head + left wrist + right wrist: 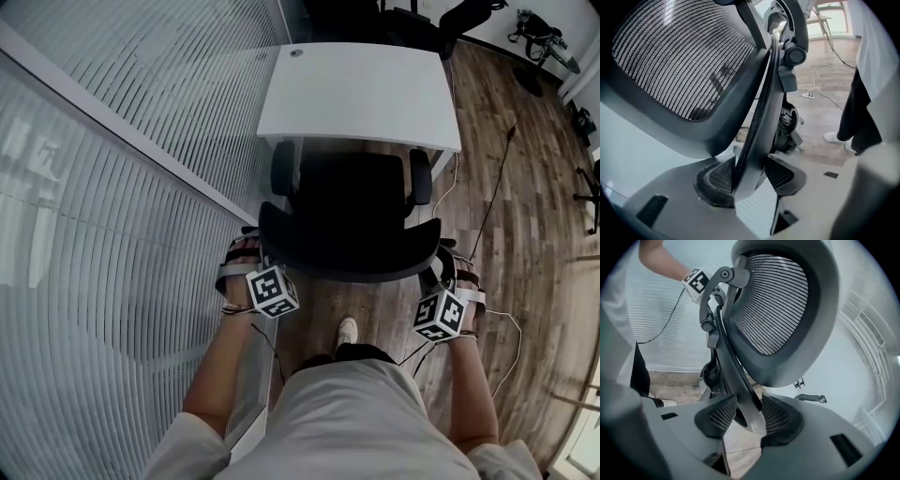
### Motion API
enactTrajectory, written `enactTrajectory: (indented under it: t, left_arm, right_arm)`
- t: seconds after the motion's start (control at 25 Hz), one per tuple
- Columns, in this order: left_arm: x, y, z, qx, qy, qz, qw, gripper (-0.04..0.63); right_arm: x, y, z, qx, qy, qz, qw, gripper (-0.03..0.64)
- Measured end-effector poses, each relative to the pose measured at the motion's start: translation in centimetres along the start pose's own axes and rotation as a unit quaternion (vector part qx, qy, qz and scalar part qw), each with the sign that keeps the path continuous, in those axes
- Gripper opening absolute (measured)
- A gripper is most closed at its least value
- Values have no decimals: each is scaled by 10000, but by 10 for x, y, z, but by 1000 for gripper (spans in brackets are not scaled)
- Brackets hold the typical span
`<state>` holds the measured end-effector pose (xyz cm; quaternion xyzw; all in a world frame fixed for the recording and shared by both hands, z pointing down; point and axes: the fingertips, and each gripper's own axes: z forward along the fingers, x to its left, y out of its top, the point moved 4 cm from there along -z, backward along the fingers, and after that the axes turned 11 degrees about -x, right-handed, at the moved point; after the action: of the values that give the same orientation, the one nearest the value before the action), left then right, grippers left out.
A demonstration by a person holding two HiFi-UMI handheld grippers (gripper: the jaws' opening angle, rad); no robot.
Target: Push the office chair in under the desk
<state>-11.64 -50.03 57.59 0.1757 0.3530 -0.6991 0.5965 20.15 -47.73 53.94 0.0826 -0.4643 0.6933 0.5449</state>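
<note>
Right under the camera is the person's lap (366, 412) in pale cloth, with one white shoe (347, 330) on the wood floor (525, 187) just ahead of it. Both bare forearms reach forward. The left gripper (251, 251) is clamped on the left edge of the chair's backrest (347, 253); its own view shows the thin dark rim standing between the two mesh pads (717, 177). On the other side, the right gripper (448, 262) is closed on the backrest's right edge in the same way, with the rim caught between its pads (776, 416). Each gripper has a marker cube sitting on top. The office chair (352, 211) faces away from the person, square to the white desk (361, 94). Its seat front and both armrests are up at the desk's near edge, and its backrest is well out in the open. A striped glass wall (112, 234) runs along the left. A thin cable (492, 202) trails across the floor on the right.
</note>
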Motion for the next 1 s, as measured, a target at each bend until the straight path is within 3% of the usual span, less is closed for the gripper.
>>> enactTrajectory:
  t: [0.64,1.0]
  left_arm:
    - [24,7,31,89,15,14,10000,199]
    - [66,3,39,-33,17,87,10000,199]
  right_arm:
    - [-26,-9,26,-78,38,-4,10000,175]
    - [-56,12,44,73,56,70,9999,175]
